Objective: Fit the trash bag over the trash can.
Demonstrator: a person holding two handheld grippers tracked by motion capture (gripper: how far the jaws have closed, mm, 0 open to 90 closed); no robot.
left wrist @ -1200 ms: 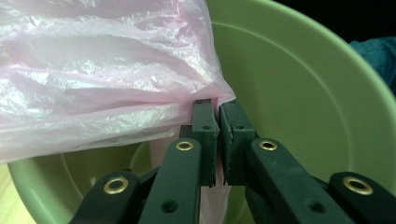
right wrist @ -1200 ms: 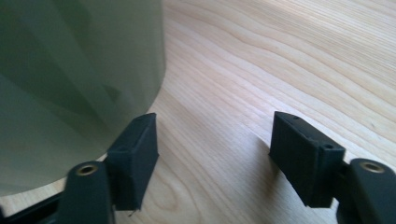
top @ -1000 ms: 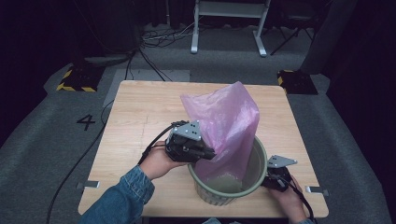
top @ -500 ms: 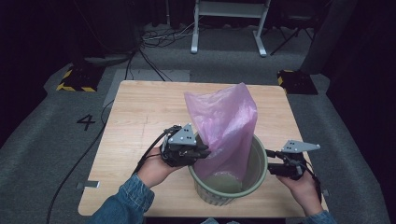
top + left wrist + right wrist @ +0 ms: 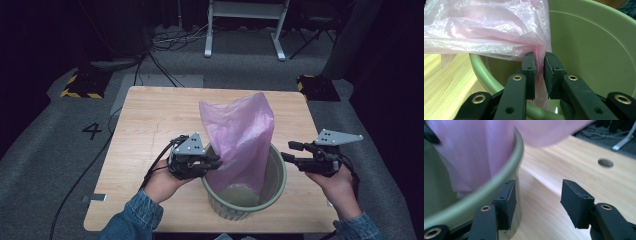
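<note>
While left gripper point(image 5: 539, 66) pinches pink bag point(image 5: 486, 27) | right gripper point(image 5: 537, 200) jaws opening, empty

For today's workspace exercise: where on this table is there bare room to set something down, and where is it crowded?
Free: the wooden table left of and behind the pink bag, up to its far edge. Crowded: the near edge, where the green bin sits between both claws.

We lose the pink bag point(image 5: 474, 152) to blur, and the green bin point(image 5: 461, 207) runs off frame.
</note>
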